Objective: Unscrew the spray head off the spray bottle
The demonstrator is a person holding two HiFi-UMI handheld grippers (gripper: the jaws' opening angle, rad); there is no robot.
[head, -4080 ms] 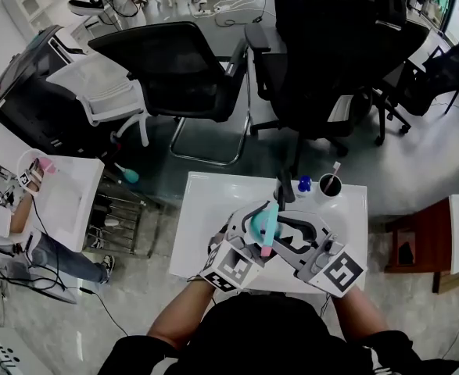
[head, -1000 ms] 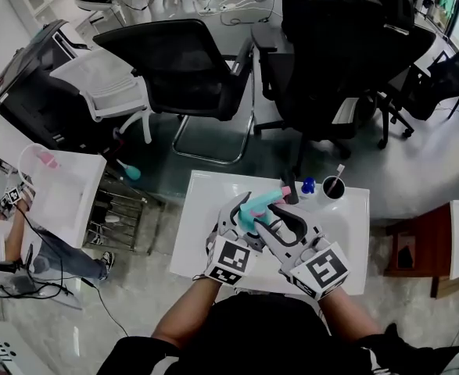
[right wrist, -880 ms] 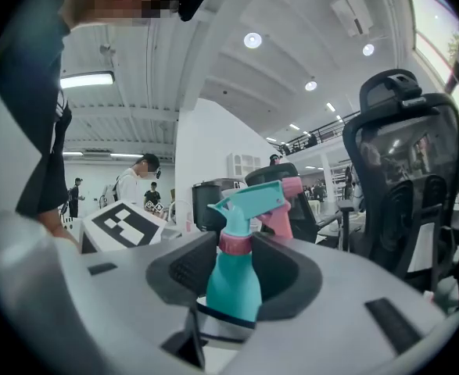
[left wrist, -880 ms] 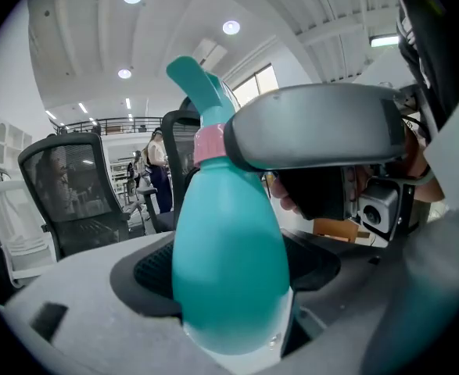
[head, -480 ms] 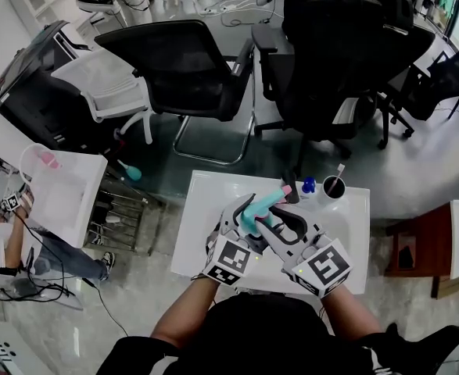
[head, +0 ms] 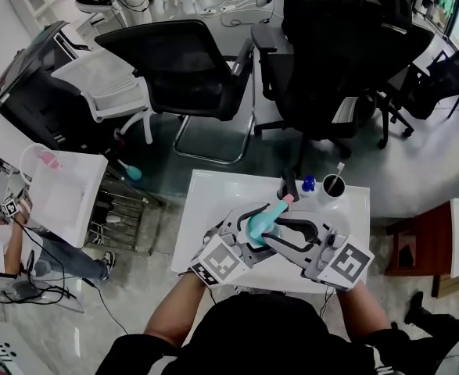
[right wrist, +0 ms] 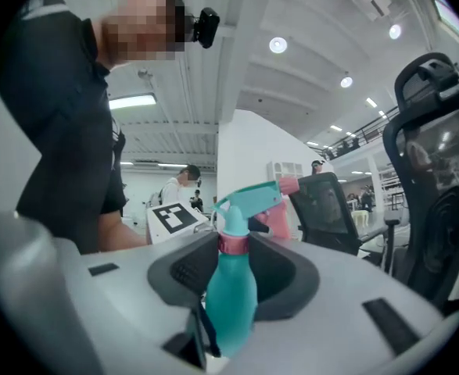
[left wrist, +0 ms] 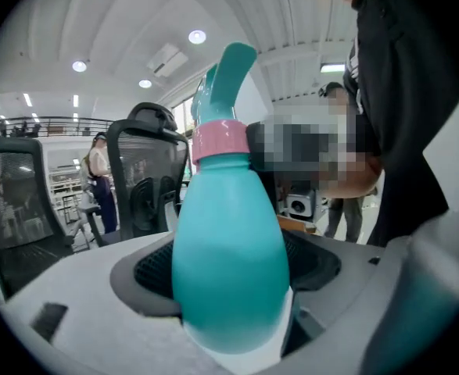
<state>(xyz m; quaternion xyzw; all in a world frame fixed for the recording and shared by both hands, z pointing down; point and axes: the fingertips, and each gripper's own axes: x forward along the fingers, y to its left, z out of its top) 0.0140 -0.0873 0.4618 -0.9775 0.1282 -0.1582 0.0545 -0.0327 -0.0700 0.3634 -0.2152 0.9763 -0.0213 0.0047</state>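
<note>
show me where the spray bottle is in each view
head view: spray bottle low centre, over the white table, tilted up to the right
left gripper view: bottle centre, upright, filling the middle
right gripper view: bottle low centre, upright, smaller
shared landmark: pink ring at its neck, clear in both gripper views, not made out in the head view

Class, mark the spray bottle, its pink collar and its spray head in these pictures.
spray bottle (left wrist: 229,280), left gripper view, middle of the teal body.
pink collar (left wrist: 220,139), left gripper view, front of the ring.
spray head (right wrist: 252,196), right gripper view, teal top bar.
</note>
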